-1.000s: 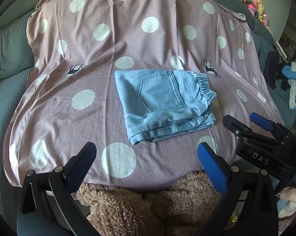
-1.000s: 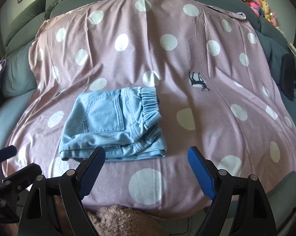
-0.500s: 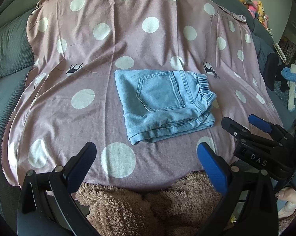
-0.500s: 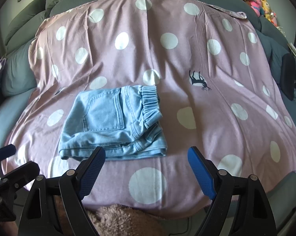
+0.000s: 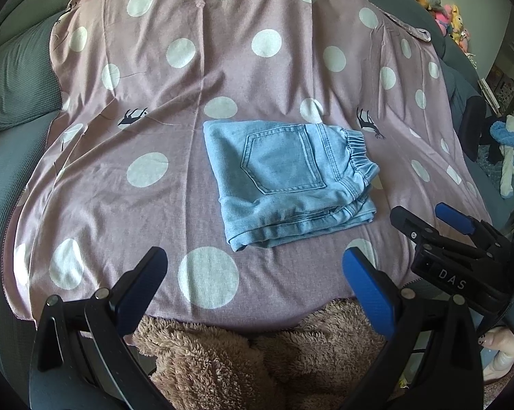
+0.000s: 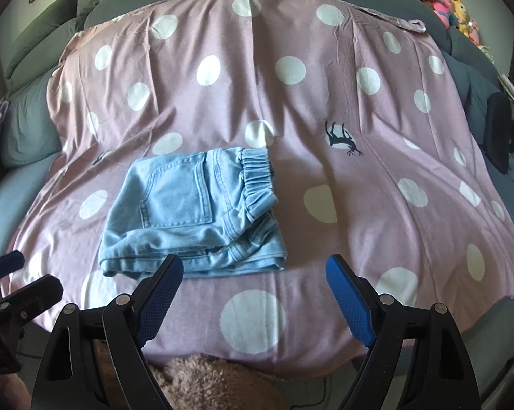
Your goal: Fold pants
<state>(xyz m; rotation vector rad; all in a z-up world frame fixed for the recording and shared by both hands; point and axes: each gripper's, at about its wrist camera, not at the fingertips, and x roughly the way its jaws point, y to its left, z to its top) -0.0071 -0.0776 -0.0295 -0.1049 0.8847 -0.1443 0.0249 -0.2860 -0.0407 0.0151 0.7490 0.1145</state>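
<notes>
The pants (image 5: 287, 181) lie folded into a compact, squarish packet of pale blue denim, layers stacked, with a stitched back pocket (image 5: 281, 160) facing up and the gathered elastic waistband (image 5: 357, 157) bunched along one side. They sit near the middle of a dusty-pink sheet (image 5: 202, 78) with white polka dots and small dark animal figures, spread over a grey sofa (image 5: 21, 78). Seen from the left gripper's camera, the packet's slightly longer axis runs across the sheet from side to side, waistband end pointing right, the folded edge to the left, and the stacked hems along the near edge. The left gripper (image 5: 253, 273) hangs short of the pants with its blue pads spread wide, nothing between them. The right gripper (image 6: 253, 280) is likewise spread and empty, just short of the packet's near edge. A fluffy brown blanket (image 5: 222, 352) shows below the sheet's near hem.
</notes>
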